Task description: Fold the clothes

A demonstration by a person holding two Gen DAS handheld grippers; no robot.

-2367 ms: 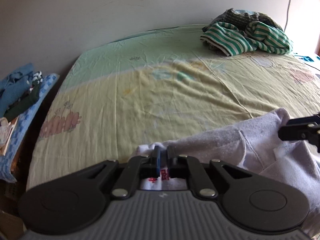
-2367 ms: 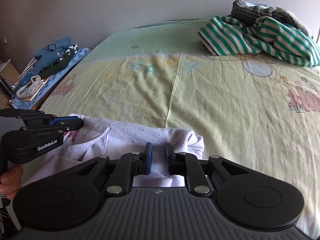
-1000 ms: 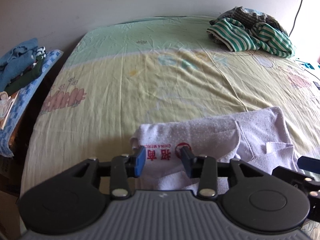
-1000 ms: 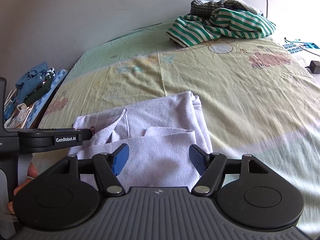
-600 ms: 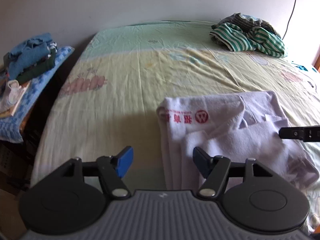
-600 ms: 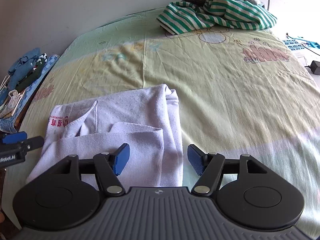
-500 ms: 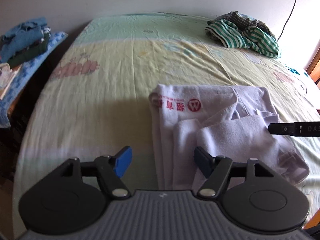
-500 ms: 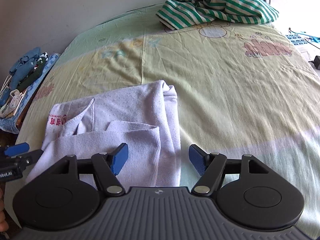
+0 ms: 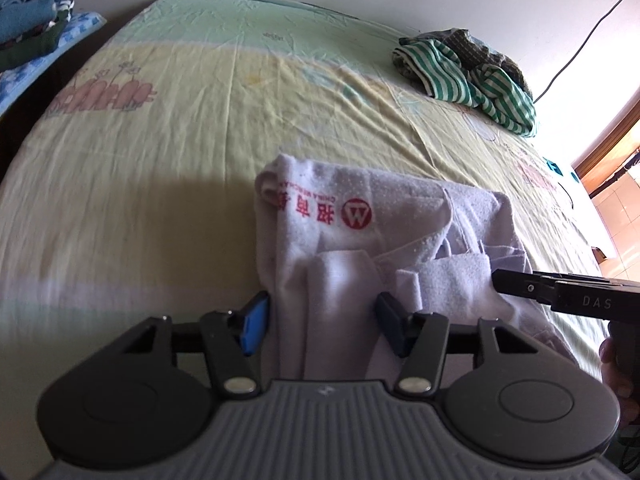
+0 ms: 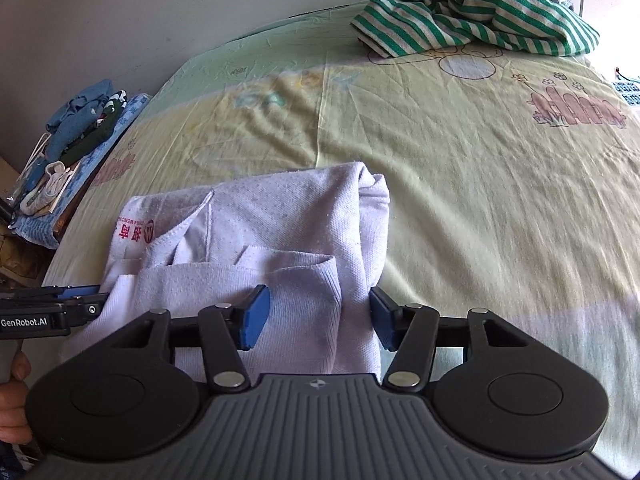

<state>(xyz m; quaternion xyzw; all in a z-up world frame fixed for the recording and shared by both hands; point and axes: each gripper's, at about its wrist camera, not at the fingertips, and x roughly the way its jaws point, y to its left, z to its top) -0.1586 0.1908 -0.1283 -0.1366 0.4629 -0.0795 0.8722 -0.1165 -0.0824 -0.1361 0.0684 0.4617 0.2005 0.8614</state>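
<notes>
A white shirt (image 9: pixel 360 232) with a red printed logo lies partly folded on the yellow-green bedsheet (image 9: pixel 160 140). My left gripper (image 9: pixel 322 322) straddles the near left edge of the shirt; its jaws are closing with cloth between them, and the pads stand just clear of the fabric. My right gripper (image 10: pixel 316 316) straddles the near right edge of the white shirt (image 10: pixel 260 220), over a folded-in sleeve. Its jaws are closing too, and its pads are not clamped on the cloth. Each gripper's fingertip pokes into the other's view from the side.
A pile of green-striped and grey clothes (image 10: pixel 480 28) lies at the far end of the bed, also in the left wrist view (image 9: pixel 468 76). Folded blue clothes (image 10: pixel 80 120) are stacked beside the bed on the left. A cable (image 9: pixel 580 40) hangs on the wall.
Both grippers let go of the shirt, opened wide and drew back to its near edge. Their jaws have now narrowed around the cloth, and both views tilt further down.
</notes>
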